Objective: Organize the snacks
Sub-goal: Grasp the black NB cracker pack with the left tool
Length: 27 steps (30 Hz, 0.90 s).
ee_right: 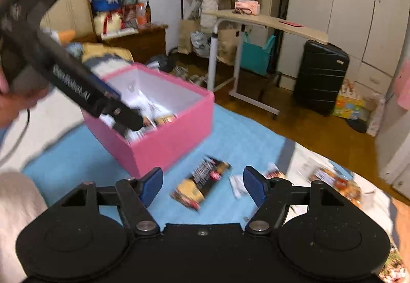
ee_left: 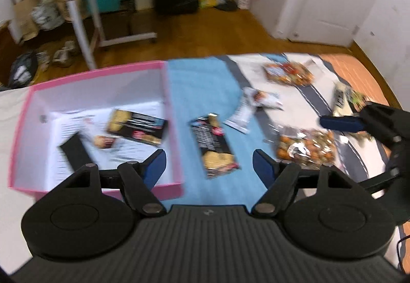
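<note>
On blue cloth (ee_left: 194, 83): rectangular pink cardboard box (ee_left: 102, 72) (glossy wrappers inside).

The pink box (ee_left: 97, 129) is open at the top, so entry from above is free, but its tall walls block any approach from the side. Between the box and the black snack packet (ee_left: 214, 144) runs a bare strip of blue blanket (ee_left: 184, 83). Farther right, loose snack bags (ee_left: 306, 148) crowd the bed surface. The left hand-held gripper (ee_right: 128, 126) hangs over the near corner of the box.
</note>
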Each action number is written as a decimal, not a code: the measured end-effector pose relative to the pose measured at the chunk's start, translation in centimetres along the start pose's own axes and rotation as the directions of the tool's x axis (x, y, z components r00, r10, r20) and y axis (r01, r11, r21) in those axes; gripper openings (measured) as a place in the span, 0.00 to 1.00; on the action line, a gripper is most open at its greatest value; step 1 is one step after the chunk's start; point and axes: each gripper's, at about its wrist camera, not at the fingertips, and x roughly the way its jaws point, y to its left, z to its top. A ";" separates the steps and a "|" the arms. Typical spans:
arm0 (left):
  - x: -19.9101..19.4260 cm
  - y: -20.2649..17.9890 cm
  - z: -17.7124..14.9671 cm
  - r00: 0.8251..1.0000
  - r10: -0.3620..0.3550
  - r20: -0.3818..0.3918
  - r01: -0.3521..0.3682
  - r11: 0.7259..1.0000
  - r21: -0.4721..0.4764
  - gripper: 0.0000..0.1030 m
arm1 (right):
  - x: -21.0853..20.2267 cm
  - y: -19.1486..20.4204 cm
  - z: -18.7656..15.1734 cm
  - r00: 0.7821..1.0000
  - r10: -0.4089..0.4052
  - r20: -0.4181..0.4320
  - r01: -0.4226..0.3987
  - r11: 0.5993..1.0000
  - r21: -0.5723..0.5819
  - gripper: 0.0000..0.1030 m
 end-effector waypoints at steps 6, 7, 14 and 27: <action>6.0 -4.2 -0.4 0.991 -0.080 -0.109 0.084 0.996 0.029 0.54 | 2.4 0.0 -3.8 0.999 0.031 0.025 -0.031 0.999 -0.016 0.72; 7.3 -4.7 -0.5 0.990 -0.063 -0.128 0.067 0.997 0.031 0.52 | 3.0 0.0 -4.4 0.999 0.037 0.030 -0.036 0.999 -0.019 0.72; 13.9 -4.5 -0.7 0.984 0.069 -0.165 -0.077 0.996 -0.044 0.52 | 7.9 -0.4 -6.4 0.994 0.113 0.013 -0.113 0.993 0.027 0.72; 18.1 -1.5 -2.0 0.979 0.143 -0.144 -0.163 0.977 -0.138 0.53 | 14.2 -0.2 -6.9 0.993 0.113 -0.038 -0.113 0.993 0.018 0.72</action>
